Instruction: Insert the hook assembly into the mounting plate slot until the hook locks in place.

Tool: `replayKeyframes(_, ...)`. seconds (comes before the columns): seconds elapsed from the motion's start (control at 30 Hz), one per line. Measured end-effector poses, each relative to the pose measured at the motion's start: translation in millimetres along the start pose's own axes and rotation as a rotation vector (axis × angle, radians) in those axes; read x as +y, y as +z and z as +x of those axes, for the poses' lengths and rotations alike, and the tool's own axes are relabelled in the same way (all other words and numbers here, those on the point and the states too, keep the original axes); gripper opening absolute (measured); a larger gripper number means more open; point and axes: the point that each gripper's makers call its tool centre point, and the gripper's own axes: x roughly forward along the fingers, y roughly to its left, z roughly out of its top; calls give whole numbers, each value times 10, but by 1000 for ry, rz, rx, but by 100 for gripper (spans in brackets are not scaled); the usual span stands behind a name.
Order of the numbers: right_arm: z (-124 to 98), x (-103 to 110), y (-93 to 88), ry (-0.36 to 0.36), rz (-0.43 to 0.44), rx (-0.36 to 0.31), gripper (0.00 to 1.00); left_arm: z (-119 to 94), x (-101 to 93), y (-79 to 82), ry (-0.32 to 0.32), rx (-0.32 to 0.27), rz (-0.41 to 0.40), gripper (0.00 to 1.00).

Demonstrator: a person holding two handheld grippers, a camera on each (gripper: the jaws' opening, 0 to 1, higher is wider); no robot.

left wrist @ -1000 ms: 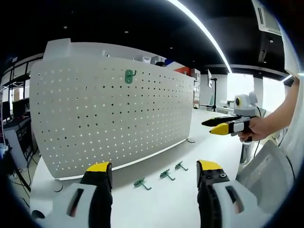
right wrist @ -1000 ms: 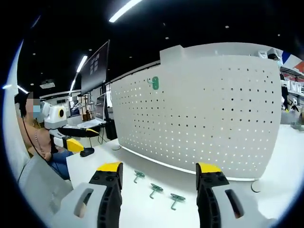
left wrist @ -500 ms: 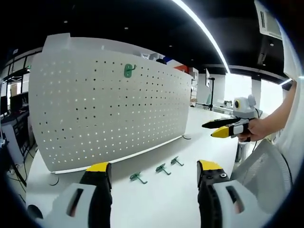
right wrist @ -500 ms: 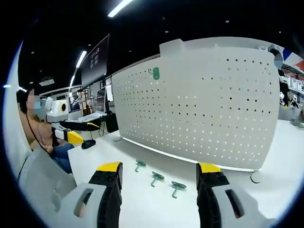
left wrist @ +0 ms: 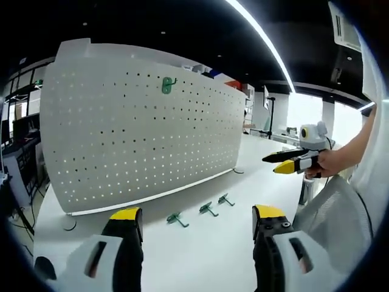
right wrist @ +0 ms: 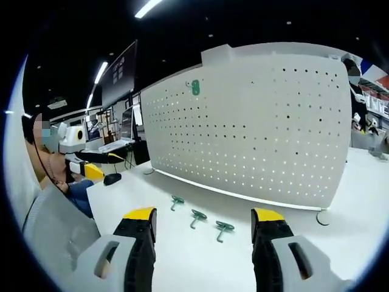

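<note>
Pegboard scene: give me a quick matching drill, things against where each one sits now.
Things:
1. pegboard
2. hung hook
3. three loose hooks
4. right gripper

Places:
A. lying on the table in front of the board
B. held in the air at the right of the left gripper view
C. standing upright on the table
D. mounted near the board's top

Pairs: 1-C, 2-D, 3-A, 4-B
</note>
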Motion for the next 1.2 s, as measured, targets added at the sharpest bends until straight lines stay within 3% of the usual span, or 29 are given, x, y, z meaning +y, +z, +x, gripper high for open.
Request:
replayKeyframes(0.67,-67,-31,-116,6,14,39,62,-77,15,-195,8,33,-35,75)
replayKeyframes(1.2,-64,-30,-139,12,11,55,62,-62,31,-166,4,35,-33,75)
